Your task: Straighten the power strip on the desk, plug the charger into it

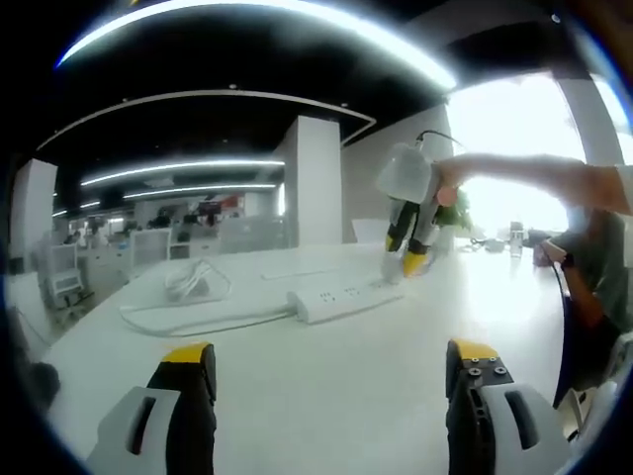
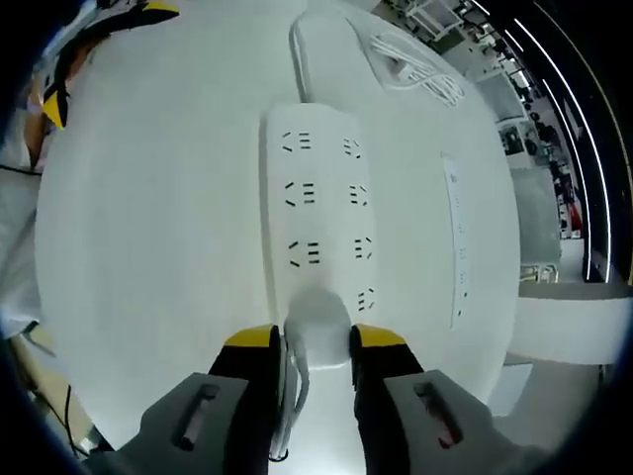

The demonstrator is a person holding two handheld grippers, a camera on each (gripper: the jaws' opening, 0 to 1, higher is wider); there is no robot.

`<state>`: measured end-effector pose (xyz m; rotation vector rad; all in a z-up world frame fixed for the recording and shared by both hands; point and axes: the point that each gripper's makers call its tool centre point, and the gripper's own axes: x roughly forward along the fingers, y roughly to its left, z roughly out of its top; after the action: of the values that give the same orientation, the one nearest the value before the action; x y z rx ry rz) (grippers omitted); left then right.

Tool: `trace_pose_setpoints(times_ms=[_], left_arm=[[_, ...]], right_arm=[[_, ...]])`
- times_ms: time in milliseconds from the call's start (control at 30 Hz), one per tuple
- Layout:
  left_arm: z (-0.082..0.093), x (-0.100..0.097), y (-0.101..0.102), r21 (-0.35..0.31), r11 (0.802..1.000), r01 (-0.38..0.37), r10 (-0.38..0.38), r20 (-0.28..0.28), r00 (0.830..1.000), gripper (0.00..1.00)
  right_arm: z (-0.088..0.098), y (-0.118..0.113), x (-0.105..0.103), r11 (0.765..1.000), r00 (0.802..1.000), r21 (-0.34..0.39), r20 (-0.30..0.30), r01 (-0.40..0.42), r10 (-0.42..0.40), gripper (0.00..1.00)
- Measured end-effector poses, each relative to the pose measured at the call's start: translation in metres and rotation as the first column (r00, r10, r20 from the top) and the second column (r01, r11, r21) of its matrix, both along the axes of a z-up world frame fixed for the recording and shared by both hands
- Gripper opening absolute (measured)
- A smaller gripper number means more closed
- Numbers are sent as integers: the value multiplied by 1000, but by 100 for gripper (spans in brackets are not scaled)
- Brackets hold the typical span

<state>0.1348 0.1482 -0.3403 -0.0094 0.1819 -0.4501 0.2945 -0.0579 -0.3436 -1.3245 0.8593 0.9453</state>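
A white power strip (image 2: 321, 213) lies on the white desk (image 2: 148, 198) with several socket rows facing up. My right gripper (image 2: 315, 338) is shut on the white charger (image 2: 318, 327), which sits on the strip's near end; its cable trails down between the jaws. In the left gripper view the power strip (image 1: 341, 299) lies mid-desk, and the right gripper (image 1: 407, 259) stands over its right end, held by a person's hand. My left gripper (image 1: 331, 361) hovers open above the near desk, nothing between its fingers.
The strip's white cord runs to a coiled bundle (image 1: 193, 280) on the desk at left, the same bundle (image 2: 410, 59) in the right gripper view. A flat white keyboard (image 2: 458, 237) lies beside the strip. A person (image 1: 588, 267) sits at the desk's right edge.
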Motion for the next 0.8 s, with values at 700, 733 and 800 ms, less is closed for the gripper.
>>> trace_pose_setpoints(times_ms=[700, 733, 800], left_arm=[[-1, -4, 1, 6, 1000, 2, -2, 0, 1000, 99], [-1, -4, 1, 5, 1000, 1, -1, 0, 1000, 99], [-1, -4, 1, 4, 1000, 0, 0, 1, 1000, 99]], right_arm=[[-1, 1, -2, 997, 999, -65, 28, -30, 32, 25], [-1, 0, -2, 997, 999, -65, 29, -30, 32, 25], [0, 0, -3, 997, 999, -66, 28, -45, 47, 25]])
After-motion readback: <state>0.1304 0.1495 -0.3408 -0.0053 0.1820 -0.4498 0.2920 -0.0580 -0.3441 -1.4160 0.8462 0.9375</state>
